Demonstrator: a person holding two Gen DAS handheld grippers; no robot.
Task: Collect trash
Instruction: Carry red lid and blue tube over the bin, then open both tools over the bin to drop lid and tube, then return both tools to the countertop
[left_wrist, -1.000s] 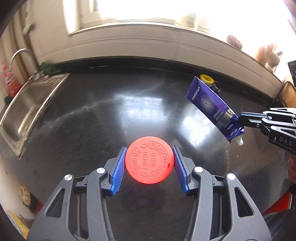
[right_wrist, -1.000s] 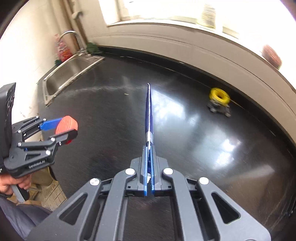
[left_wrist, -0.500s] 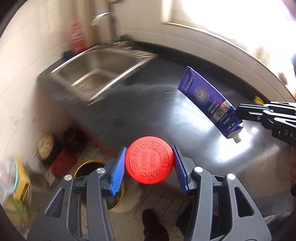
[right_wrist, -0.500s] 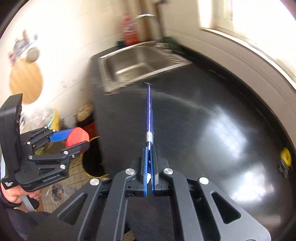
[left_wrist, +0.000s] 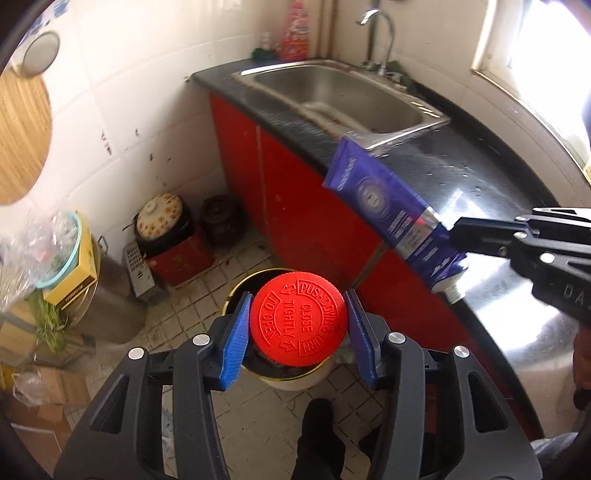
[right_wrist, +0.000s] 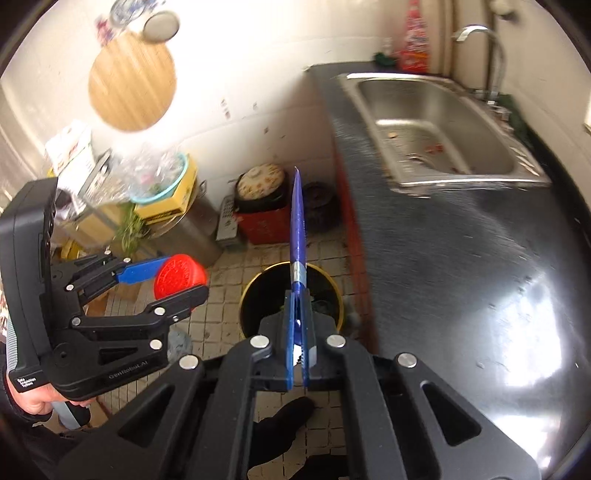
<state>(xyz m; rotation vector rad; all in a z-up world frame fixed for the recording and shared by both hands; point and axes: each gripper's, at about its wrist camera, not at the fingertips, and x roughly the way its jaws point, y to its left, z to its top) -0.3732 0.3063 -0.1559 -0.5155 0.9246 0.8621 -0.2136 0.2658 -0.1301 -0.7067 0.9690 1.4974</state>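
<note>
- The left tool (left_wrist: 297, 328) clamps a red cap (left_wrist: 298, 324) between its blue pads (left_wrist: 234, 334), face up, embossed "PUSH DOWN & TURN".
- The right tool (right_wrist: 297, 332) pinches the nozzle end of a flattened purple tube (left_wrist: 384, 201); the tube's crimped end points away from the tool.
- A yellow-rimmed bin (right_wrist: 291, 295) with a dark inside stands on the tiled floor (right_wrist: 229, 295), against the red cabinet (left_wrist: 295, 195). Both tools hang above the bin: the cap over its mouth, the tube just to the cabinet side.
- Beyond the bin, the black worktop (right_wrist: 480, 258) carries a steel sink (right_wrist: 436, 122).
</note>
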